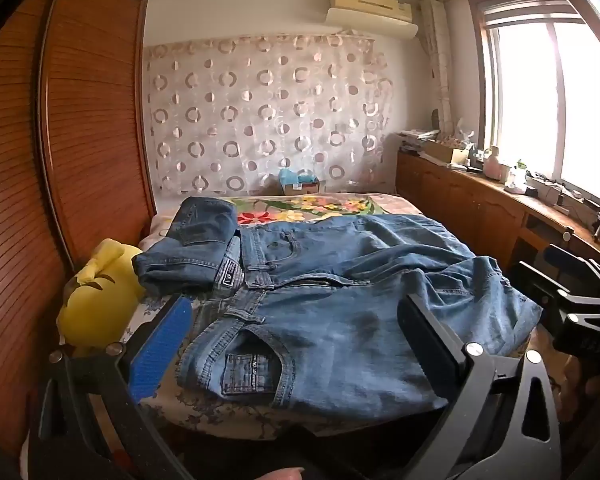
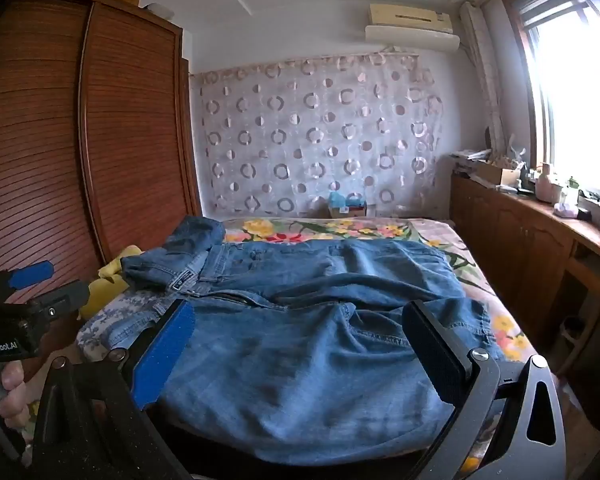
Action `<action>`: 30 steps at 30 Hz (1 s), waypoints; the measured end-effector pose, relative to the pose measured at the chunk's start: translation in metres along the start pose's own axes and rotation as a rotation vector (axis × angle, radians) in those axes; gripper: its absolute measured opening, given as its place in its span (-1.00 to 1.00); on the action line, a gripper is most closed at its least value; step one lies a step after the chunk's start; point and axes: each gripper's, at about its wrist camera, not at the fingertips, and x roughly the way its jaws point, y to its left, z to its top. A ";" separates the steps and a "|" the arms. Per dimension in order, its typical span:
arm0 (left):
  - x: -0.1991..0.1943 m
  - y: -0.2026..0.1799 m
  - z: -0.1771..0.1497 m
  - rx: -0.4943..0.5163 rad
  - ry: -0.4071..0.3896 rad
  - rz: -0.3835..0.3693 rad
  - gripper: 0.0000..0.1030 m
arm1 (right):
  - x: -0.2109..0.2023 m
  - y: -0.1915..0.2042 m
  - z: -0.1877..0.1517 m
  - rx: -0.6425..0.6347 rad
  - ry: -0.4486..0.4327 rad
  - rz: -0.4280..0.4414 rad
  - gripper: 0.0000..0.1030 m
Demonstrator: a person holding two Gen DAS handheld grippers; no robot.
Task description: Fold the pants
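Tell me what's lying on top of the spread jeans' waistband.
A folded pair of jeans overlaps the waistband of the spread jeans. Whatever lies under either is covered.

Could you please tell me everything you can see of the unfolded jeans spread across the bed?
The jeans are mid-blue, faded denim, lying flat but rumpled on the bed, waistband toward the left. Belt loops, a front pocket with a small coin pocket, pale stitching and the zip show. A darker patch marks the near thigh. The legs run right, hems near the bed's edge. A folded pair overlaps the waistband. Both grippers, the left and the right, hang open, apparently above the near leg.
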 end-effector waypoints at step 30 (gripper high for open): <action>-0.001 0.000 0.000 -0.001 -0.010 0.003 0.99 | -0.002 -0.001 -0.002 0.006 -0.001 -0.008 1.00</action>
